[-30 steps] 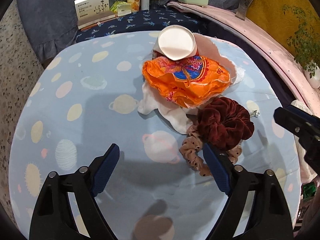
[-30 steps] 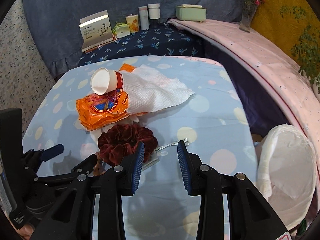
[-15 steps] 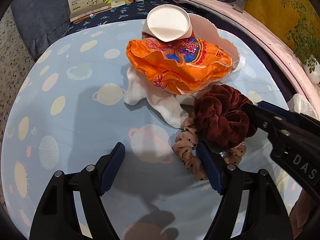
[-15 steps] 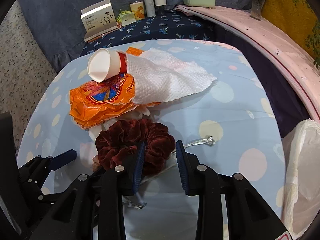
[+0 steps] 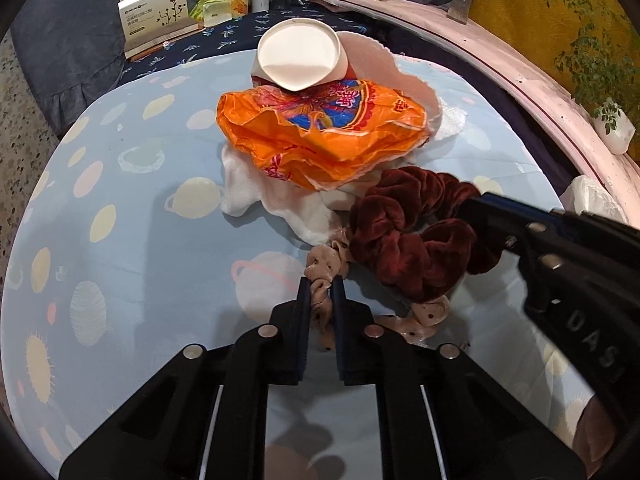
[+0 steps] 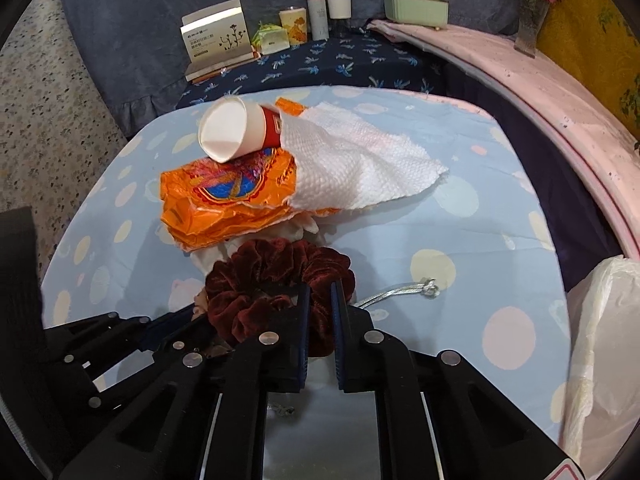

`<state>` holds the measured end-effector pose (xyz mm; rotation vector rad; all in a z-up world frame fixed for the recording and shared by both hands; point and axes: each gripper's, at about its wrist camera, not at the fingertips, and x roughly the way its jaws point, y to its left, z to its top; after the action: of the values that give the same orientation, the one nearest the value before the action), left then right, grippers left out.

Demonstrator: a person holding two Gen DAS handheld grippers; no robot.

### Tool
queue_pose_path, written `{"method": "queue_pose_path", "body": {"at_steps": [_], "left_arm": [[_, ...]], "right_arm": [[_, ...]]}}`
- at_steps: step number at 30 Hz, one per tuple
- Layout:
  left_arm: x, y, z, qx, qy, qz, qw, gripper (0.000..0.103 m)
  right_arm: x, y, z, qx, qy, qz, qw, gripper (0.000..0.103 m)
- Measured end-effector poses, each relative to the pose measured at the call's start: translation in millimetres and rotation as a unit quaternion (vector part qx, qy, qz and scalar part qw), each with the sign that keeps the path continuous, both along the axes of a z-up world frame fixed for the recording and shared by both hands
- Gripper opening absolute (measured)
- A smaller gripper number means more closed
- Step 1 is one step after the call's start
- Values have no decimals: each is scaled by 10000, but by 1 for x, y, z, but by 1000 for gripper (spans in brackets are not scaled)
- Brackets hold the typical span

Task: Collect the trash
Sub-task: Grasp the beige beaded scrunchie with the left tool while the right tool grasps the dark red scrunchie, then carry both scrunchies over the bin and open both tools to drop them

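Centrally, a table (image 5: 120, 240) draped in a pale blue planet-print cloth is seen filling both views. A white bin bag (image 6: 600, 320) is seen at the right edge of the right wrist view, presumably kept near so that trash can be dropped in.

The trash is piled at upper centre. An orange snack wrapper (image 5: 320, 136) is laid over a crumpled white tissue (image 5: 248, 188); a paper towel (image 6: 360, 172) is draped on the wrapper's right side in the right wrist view. A dented paper cup (image 5: 298, 54), on its side, is propped on top of the wrapper.

Two hair ties lie at lower centre, touching the pile's near edge. The maroon velvet scrunchie (image 6: 280, 276) is clamped at its near rim by the right gripper (image 6: 320, 312). The beige dotted scrunchie (image 5: 324, 276), partly tucked under the maroon one, is pinched by the left gripper (image 5: 320, 300).

Judgement: both scrunchies are likely being gripped so they can be separated from the trash, since neither is rubbish and both crowd the pile.

A silver cord (image 6: 400, 292) is noted just right of the maroon scrunchie, loose on the cloth.
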<state>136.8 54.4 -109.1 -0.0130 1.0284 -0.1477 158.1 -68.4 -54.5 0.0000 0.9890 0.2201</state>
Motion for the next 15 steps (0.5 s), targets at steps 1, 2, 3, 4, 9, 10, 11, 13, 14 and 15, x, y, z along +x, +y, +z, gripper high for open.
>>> {"method": "queue_pose_path", "body": {"at_steps": [1, 2, 3, 4, 9, 10, 11, 13, 14, 15], "left_arm": [[-1, 0, 1, -29, 6, -6, 10000, 9], [-2, 0, 2, -63, 16, -18, 10000, 9], [-3, 1, 3, -89, 18, -27, 10000, 9], [-5, 1, 6, -107, -2, -36, 9999, 9], [-13, -8, 26, -126, -176, -124, 9997, 9], [-15, -11, 30, -126, -217, -155, 9996, 9], [-17, -15, 35, -127, -262, -189, 9994, 9], [-20, -22, 43, -136, -331, -261, 9990, 9], [-22, -27, 49, -135, -379, -308, 9987, 9], [-24, -32, 54, -135, -426, -357, 9984, 9]], "right_arm": [[-2, -3, 6, 7, -61, -14, 10000, 9], [-3, -6, 11, 8, -112, -38, 9999, 9], [-4, -10, 16, 14, -170, -76, 9998, 9], [-5, -15, 22, 12, -226, -123, 9997, 9], [-11, -42, 52, -26, -515, -400, 9979, 9], [-13, -48, 58, -40, -580, -461, 9972, 9], [-14, -52, 62, -46, -627, -505, 9967, 9], [-18, -61, 72, -75, -722, -581, 9957, 9], [-21, -65, 77, -98, -784, -617, 9950, 9], [-23, -68, 83, -111, -840, -642, 9943, 9]]}}
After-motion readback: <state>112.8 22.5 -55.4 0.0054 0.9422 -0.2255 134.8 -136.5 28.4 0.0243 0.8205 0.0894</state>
